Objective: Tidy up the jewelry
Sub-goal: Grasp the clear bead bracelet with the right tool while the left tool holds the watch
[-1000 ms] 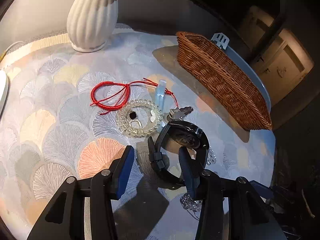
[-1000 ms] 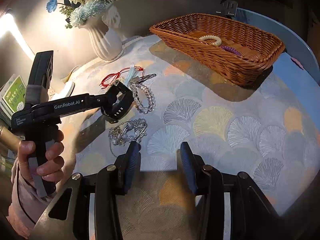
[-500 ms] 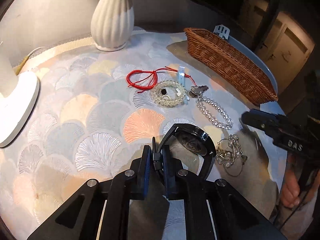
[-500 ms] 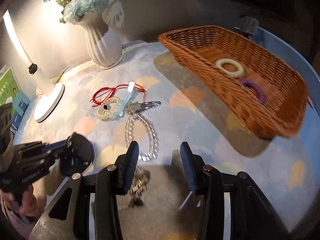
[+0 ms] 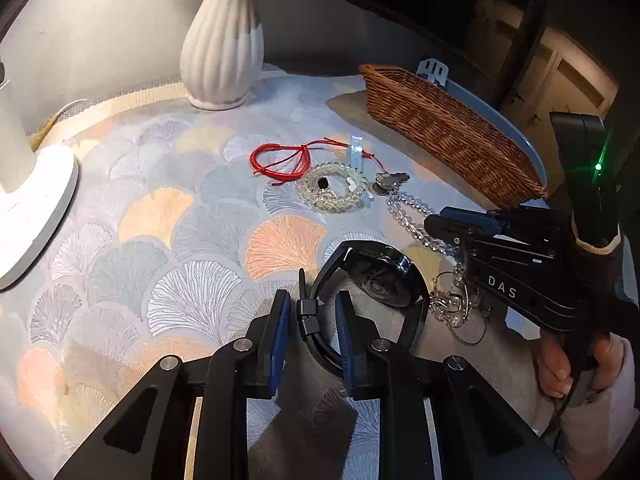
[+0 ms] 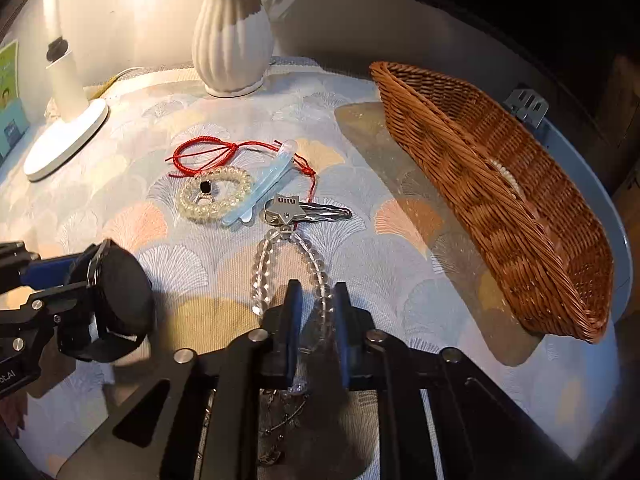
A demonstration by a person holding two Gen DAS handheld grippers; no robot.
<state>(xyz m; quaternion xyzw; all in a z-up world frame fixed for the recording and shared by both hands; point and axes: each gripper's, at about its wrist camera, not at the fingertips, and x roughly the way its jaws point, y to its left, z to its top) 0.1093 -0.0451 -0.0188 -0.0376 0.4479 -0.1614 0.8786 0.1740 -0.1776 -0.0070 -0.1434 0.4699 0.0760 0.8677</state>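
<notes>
A black watch (image 5: pixel 380 276) lies in front of my left gripper (image 5: pixel 312 316). Its strap stands between the blue pads, which are opening and do not press on it. From the right wrist the watch (image 6: pixel 120 292) shows at the left gripper's (image 6: pixel 80 276) tips. My right gripper (image 6: pixel 316 312) is low over the cloth, its jaws closing on one strand of the clear bead bracelet (image 6: pixel 260 272). The wicker basket (image 6: pixel 500 208) stands to the right with a white ring inside.
A red cord (image 6: pixel 204 152), a coiled clear bracelet (image 6: pixel 216 196) with a ring, a pale blue clip (image 6: pixel 268 184) and a silver star clip (image 6: pixel 304 210) lie mid-table. A silver chain heap (image 5: pixel 456 304) sits by the watch. A white vase (image 5: pixel 220 52) and a lamp base (image 5: pixel 32 208) stand behind.
My left gripper's pads, pinched on the watch strap half a second ago, now stand apart. My right gripper came down over the clear bead bracelet and drew its jaws together.
</notes>
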